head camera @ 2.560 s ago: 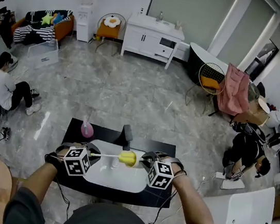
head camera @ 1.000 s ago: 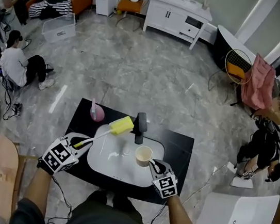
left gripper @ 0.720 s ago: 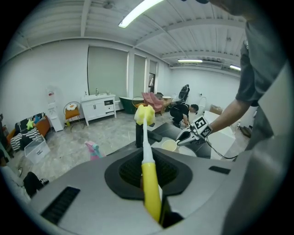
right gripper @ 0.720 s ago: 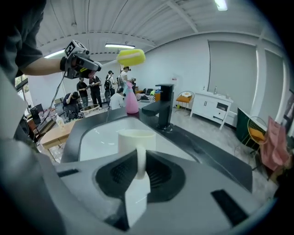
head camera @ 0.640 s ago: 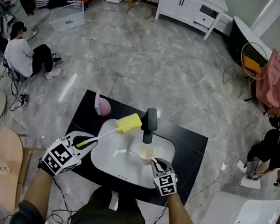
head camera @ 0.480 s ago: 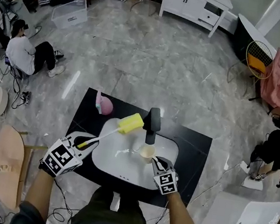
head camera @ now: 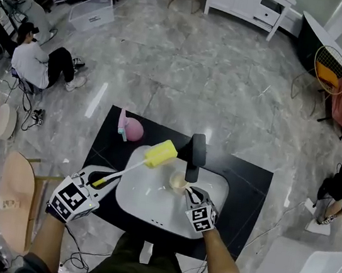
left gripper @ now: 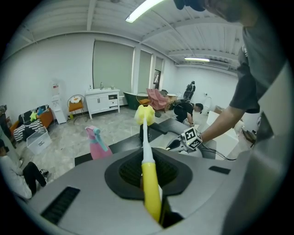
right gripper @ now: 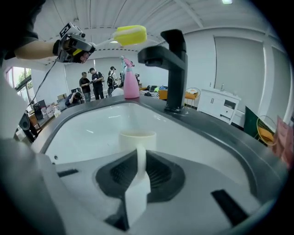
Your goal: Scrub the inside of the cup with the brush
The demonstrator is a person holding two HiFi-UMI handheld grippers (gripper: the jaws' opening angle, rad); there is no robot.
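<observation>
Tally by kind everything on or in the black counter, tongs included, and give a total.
brush: 1
cup: 1
spray bottle: 1
faucet: 1
sink: 1
tongs: 2 (left tongs, right tongs)
Total: 7

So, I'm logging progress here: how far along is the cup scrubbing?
Done: the left gripper is shut on the brush by its handle, the right gripper on the cup by its handle. In hand: the cup is held low in the sink by the faucet, the brush head raised apart from it. Left: putting the brush into the cup and scrubbing.
</observation>
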